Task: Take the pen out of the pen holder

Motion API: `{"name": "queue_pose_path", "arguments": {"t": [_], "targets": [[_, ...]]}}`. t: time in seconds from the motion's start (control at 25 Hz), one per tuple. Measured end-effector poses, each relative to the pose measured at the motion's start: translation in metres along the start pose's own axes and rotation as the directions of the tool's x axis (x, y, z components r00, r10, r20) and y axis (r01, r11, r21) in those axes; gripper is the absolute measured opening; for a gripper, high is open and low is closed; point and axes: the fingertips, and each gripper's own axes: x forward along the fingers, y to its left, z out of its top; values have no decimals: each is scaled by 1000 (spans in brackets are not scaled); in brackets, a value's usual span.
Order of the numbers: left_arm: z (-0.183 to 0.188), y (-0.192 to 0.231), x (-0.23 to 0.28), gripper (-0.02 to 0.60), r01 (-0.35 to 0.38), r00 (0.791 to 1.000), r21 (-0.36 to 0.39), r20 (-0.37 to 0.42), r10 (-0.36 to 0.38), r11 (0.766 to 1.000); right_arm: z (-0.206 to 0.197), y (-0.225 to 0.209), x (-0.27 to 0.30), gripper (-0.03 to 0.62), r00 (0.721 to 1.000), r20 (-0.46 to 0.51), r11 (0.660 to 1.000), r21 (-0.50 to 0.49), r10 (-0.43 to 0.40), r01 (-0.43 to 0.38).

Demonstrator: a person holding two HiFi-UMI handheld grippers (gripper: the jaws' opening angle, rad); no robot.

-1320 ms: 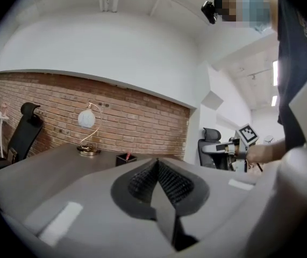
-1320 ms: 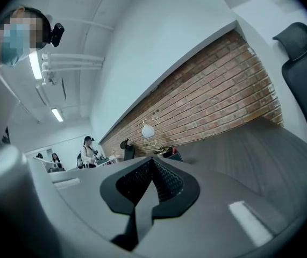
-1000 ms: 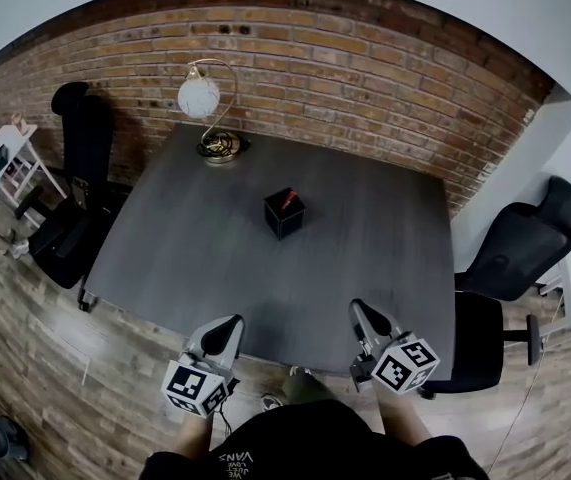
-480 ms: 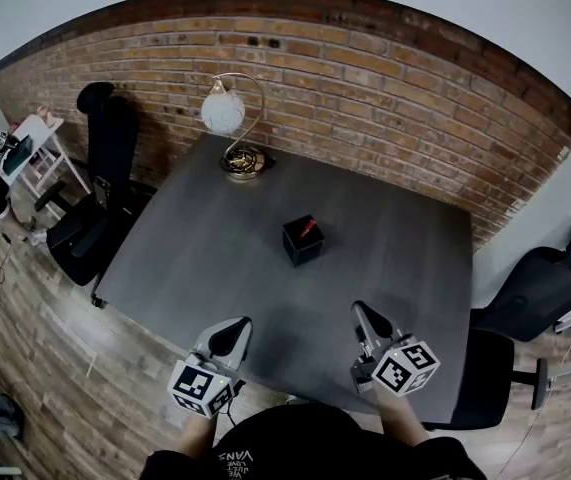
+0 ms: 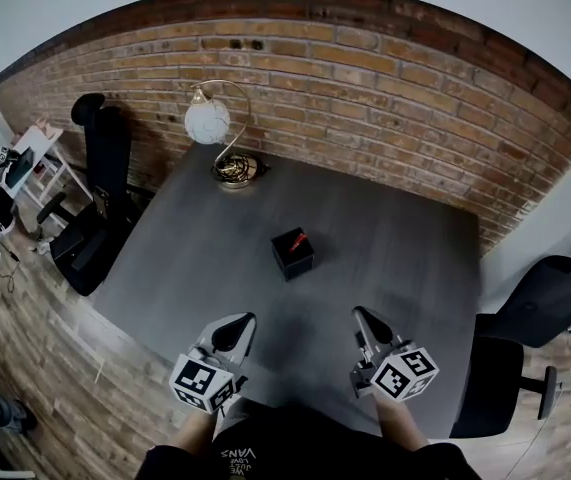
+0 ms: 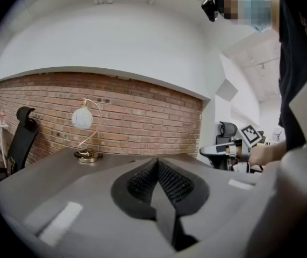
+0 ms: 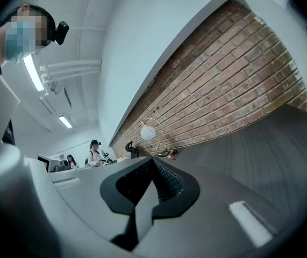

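Two tools hung well short of the pen holder (image 5: 292,255): left gripper (image 5: 237,321) and right gripper (image 5: 363,316), both clenched empty, presumably not yet needed for the pen (image 5: 299,238) inside it.

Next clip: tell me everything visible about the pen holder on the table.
The pen holder is a small black box, squarish, open at the top; its material is too small to tell. It stands upright near the middle of the dark grey table, apart from the lamp. A red pen leans in it. Nothing else touches it.
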Motion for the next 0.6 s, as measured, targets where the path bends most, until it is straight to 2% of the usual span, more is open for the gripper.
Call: {"name": "queue_pose_path", "arguments": {"t": [0.32, 0.6], "targets": [[-7, 7, 28, 52, 99, 995, -15, -20, -100, 995, -6, -6, -1, 2, 997, 6, 997, 1, -78, 78], [5, 35, 33, 52, 235, 972, 1, -13, -235, 972, 1, 25, 17, 1, 984, 48, 984, -37, -170, 172]]}}
